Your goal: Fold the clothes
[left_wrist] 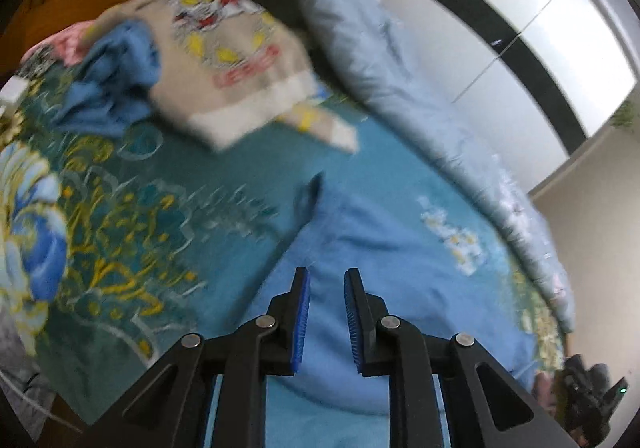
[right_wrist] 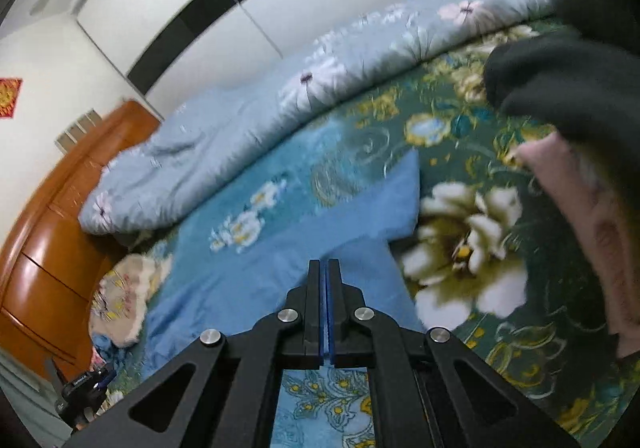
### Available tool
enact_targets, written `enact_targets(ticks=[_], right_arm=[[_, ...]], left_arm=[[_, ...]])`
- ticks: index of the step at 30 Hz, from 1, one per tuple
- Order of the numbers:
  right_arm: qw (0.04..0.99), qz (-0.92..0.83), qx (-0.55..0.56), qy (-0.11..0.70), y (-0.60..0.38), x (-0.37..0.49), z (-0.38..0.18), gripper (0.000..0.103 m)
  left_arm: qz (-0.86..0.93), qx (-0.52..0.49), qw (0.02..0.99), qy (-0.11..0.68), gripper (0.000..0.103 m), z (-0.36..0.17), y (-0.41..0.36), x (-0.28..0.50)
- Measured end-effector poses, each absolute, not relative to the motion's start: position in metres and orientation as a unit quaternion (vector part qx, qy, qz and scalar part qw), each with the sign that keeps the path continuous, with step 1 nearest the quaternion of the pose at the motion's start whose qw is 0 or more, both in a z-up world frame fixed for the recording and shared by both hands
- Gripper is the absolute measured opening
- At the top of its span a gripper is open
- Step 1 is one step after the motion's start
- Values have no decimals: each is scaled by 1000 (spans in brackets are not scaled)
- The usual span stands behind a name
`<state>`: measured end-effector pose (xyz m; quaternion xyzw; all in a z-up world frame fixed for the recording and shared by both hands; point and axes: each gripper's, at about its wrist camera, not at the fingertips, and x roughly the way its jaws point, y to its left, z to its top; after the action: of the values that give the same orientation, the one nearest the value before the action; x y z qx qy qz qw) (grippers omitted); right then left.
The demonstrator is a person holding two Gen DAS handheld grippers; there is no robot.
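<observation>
A light blue garment (left_wrist: pixel 384 256) lies spread flat on the floral bedspread (left_wrist: pixel 132 208). My left gripper (left_wrist: pixel 328 276) is open and empty, just above the garment's near part. In the right wrist view the same blue garment (right_wrist: pixel 280 260) lies ahead with one sleeve (right_wrist: pixel 384 200) stretched away. My right gripper (right_wrist: pixel 324 266) is shut, low over the garment's edge; whether cloth is pinched between its pads cannot be told. The frames are blurred by motion.
A pile with a beige cartoon sweater (left_wrist: pixel 236 60) and a blue cloth (left_wrist: pixel 116 80) lies at the bed's head. A pale blue quilt (left_wrist: pixel 400 60) runs along the far side. Dark and pink clothes (right_wrist: pixel 568 96) lie at the right. Wooden headboard (right_wrist: pixel 52 232) and wardrobe (right_wrist: pixel 192 8) stand behind.
</observation>
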<state>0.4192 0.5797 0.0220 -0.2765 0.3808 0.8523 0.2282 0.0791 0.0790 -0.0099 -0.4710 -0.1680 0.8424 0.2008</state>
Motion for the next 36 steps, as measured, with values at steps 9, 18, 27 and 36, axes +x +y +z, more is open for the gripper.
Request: enact_targets(ticks=[9, 18, 27, 36], right_arm=[[211, 806, -320, 450, 570, 366, -28, 55], [240, 776, -349, 468, 574, 358, -56, 21], [158, 792, -271, 523, 569, 410, -57, 4], [89, 877, -159, 445, 580, 382, 72, 4]], left_arm=[[809, -559, 134, -122, 59, -72, 92, 73], [809, -553, 136, -145, 60, -75, 91, 78], [789, -542, 169, -236, 22, -75, 74, 73], [826, -435, 251, -257, 15, 36, 86, 48]])
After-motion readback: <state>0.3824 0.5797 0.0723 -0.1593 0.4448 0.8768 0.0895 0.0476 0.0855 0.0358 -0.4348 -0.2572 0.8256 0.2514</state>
